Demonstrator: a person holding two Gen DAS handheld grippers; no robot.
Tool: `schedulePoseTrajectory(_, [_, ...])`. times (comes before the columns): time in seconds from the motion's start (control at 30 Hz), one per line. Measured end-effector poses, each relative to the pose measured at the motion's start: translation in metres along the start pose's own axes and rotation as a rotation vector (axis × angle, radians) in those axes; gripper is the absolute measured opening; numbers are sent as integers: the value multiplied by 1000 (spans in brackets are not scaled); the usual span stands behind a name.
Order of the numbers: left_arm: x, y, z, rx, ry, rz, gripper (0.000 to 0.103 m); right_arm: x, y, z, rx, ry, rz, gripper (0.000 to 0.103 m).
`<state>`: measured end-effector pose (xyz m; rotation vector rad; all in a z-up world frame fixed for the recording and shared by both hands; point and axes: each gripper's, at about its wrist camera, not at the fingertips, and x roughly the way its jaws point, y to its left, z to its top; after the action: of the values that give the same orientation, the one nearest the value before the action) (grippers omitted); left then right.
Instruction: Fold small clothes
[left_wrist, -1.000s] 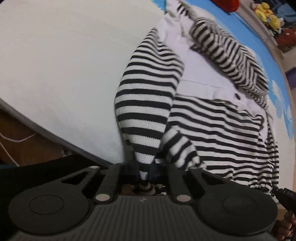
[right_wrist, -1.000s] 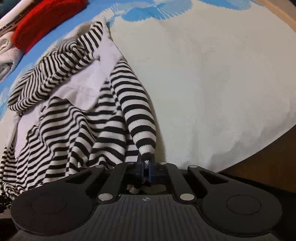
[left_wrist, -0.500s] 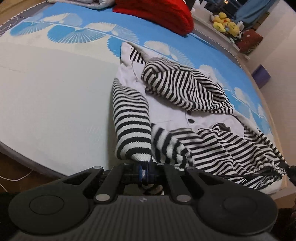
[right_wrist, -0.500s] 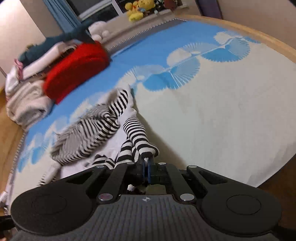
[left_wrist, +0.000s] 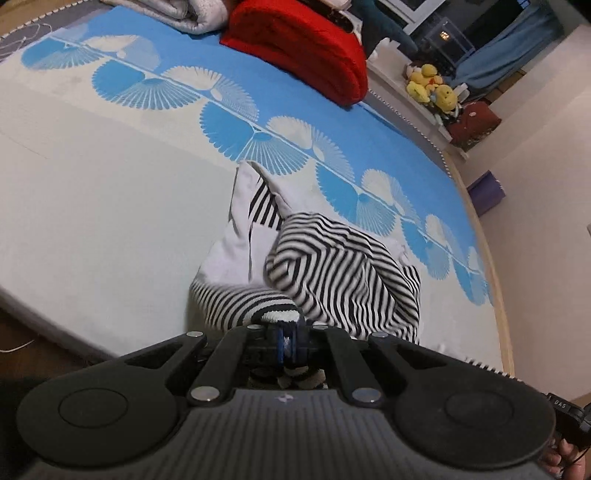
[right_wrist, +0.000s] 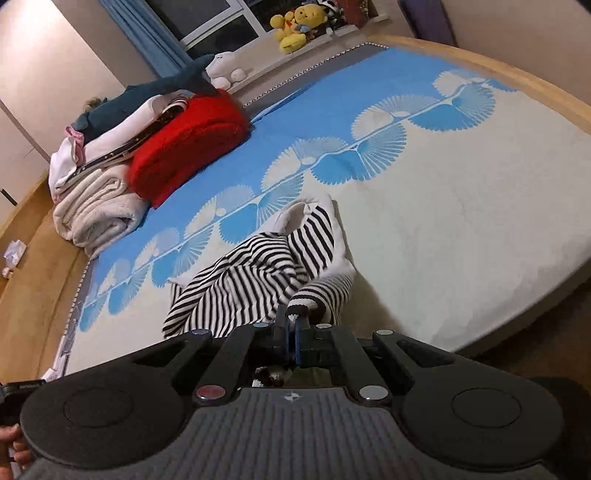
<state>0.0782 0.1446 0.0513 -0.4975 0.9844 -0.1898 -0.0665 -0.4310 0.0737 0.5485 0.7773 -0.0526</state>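
A small black-and-white striped hooded top (left_wrist: 332, 266) with white panels lies bunched on the bed's cream and blue sheet (left_wrist: 92, 206). My left gripper (left_wrist: 290, 338) is shut on one striped sleeve cuff (left_wrist: 275, 314) and holds it up off the bed near the front edge. In the right wrist view the same top (right_wrist: 258, 280) lies in a heap, and my right gripper (right_wrist: 293, 332) is shut on the other sleeve cuff (right_wrist: 306, 301), also lifted. Both sleeves bend back toward the garment's body.
A red folded blanket (left_wrist: 295, 48) and folded white bedding (right_wrist: 96, 210) sit at the far side of the bed. Plush toys (right_wrist: 291, 29) line the windowsill. The wooden bed frame (right_wrist: 480, 48) rings the mattress, and the floor (left_wrist: 37, 343) lies below its near edge.
Both grippers have lifted and tilted up with their sleeve cuffs, pulling the sleeves off the sheet. The garment has bunched up from lying spread out. The views now show the far side of the bed.
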Motion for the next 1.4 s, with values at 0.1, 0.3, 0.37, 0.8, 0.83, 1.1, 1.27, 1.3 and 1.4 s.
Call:
schedulePoseTrajectory(0.1, [39,9,33,-67,13,-12,4,41,2,24,23,11,-9,2])
schedulePoseTrajectory(0.3, [129,17,110,-136,48,26,4,151,24,97,0,37,-30,2])
schedulePoseTrajectory(0.37, [160,18,134,-155,61,28,4,189,33,121,-18,33,-43,2])
schedulePoseTrajectory(0.8, [205,39,179,-175,28,-86,44,296,-5,166,59,-17,-57,26])
schedulePoseTrajectory(0.83, [203,30,178,-93,34,-69,44,289,-6,169,48,-49,-50,29])
schedulePoseTrajectory(1.1, [214,-43,124,625,32,172,55,295,17,143,-313,109,55,46])
schedulePoseTrajectory(1.27, [231,-55,101,788,47,218,61,317,27,124,-313,207,68,49])
schedulePoseTrajectory(1.3, [234,-57,98,809,50,227,62,322,28,123,-299,219,76,49])
schedulePoseTrajectory(1.4, [250,-60,89,870,61,267,62,334,31,120,-251,236,78,50])
